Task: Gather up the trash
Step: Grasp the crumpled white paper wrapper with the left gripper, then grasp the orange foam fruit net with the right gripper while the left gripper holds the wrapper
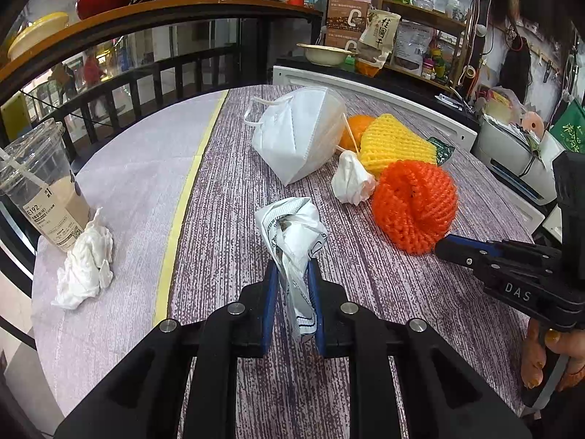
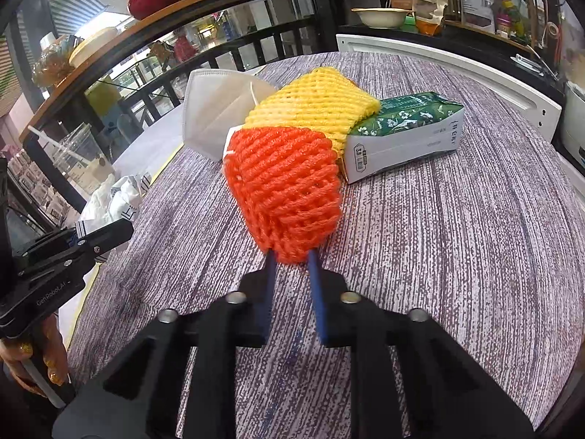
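left tongs (image 1: 292, 274): clenched on crumpled wrapper (image 1: 292, 230) | right tongs (image 2: 292, 259): gripping orange foam net (image 2: 285, 190) | lift both straight, keep squeeze firm

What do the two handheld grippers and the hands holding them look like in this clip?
Both are matte black plastic with silver bolts and thin blue fingers. The left gripper carries "GenRobot.AI" lettering on its side, visible from the right wrist camera. The right gripper shows white "DAS" lettering in the left wrist view. The hands have glittery gold nail polish. No cables or sleeves are visible.
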